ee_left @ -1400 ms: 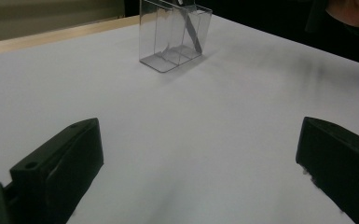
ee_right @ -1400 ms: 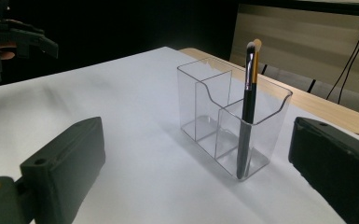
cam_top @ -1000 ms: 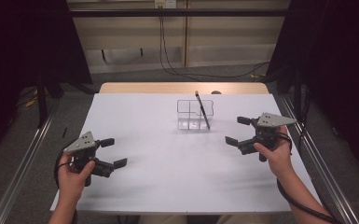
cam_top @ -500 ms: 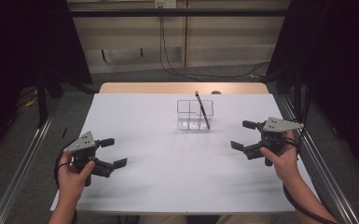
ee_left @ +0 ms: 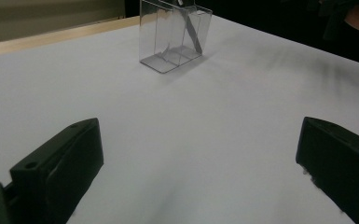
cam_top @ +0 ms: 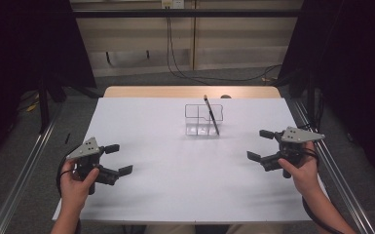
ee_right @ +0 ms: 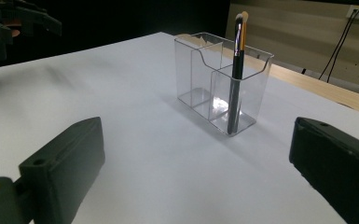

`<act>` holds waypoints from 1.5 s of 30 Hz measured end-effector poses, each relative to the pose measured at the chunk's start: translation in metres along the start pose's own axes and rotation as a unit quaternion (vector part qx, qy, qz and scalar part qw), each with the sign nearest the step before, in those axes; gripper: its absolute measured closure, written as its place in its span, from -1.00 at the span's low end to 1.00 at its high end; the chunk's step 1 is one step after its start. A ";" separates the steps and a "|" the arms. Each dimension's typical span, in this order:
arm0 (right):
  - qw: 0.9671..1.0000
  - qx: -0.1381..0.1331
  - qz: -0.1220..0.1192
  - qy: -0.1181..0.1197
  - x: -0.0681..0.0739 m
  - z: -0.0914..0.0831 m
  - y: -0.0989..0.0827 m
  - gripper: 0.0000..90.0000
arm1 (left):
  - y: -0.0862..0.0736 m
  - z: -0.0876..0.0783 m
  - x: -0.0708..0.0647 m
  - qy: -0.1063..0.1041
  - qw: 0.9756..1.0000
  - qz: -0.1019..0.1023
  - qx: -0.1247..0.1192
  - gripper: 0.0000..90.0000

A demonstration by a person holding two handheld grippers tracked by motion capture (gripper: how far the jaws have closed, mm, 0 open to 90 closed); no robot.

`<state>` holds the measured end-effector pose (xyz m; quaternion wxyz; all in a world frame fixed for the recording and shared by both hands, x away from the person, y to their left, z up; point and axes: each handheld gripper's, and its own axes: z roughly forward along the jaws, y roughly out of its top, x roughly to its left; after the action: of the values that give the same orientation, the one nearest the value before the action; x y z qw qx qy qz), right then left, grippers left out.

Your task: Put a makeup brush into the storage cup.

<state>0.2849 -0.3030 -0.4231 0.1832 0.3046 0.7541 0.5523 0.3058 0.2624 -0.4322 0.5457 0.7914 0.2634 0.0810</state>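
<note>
A clear plastic organizer (cam_top: 203,119) with several compartments stands upright at the far middle of the white table (cam_top: 175,190). A dark makeup brush (cam_top: 211,114) with a pale tip leans in its right compartment. My left gripper (cam_top: 121,159) is held low at the near left, open and empty. At the right my right gripper (cam_top: 256,144) is also open and empty, well short of the organizer. The left gripper view has its wide-apart jaws (ee_left: 200,182) facing the organizer (ee_left: 175,39) and brush (ee_left: 192,33). Between the right gripper's spread jaws (ee_right: 196,182) the organizer (ee_right: 224,84) and brush (ee_right: 237,70) stand closer.
A bare wooden strip (cam_top: 190,91) edges the table's far side, with cables (cam_top: 175,58) on the floor beyond. Metal rails (cam_top: 343,190) run along both sides. The other hand (ee_right: 9,21) with its gripper shows far off in the right gripper view.
My right gripper has drawn back to the right and toward the near edge, away from the organizer. The left gripper has stayed put.
</note>
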 end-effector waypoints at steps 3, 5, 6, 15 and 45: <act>1.000 -0.002 0.001 -0.004 0.000 -0.004 -0.002 -0.93 | 0.000 0.000 0.000 -0.001 1.000 0.002 0.002 -0.98; 1.000 -0.002 0.002 -0.005 0.001 -0.006 -0.003 -0.93 | 0.000 0.000 0.000 -0.002 1.000 0.001 0.002 -0.98; 1.000 -0.002 0.003 -0.004 0.001 -0.007 -0.003 -0.93 | 0.000 0.000 0.000 -0.002 1.000 0.001 0.002 -0.98; 1.000 0.000 0.009 -0.008 0.001 -0.015 -0.008 -0.93 | 0.001 0.000 0.000 -0.001 1.000 0.001 0.002 -0.98; 1.000 0.000 0.015 -0.002 0.006 -0.030 -0.020 -0.93 | 0.000 0.002 0.002 -0.002 1.000 0.000 -0.002 -0.98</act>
<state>0.2568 -0.3247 -0.4322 0.1761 0.3167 0.7494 0.5542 0.3081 0.2620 -0.4327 0.5475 0.7906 0.2623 0.0801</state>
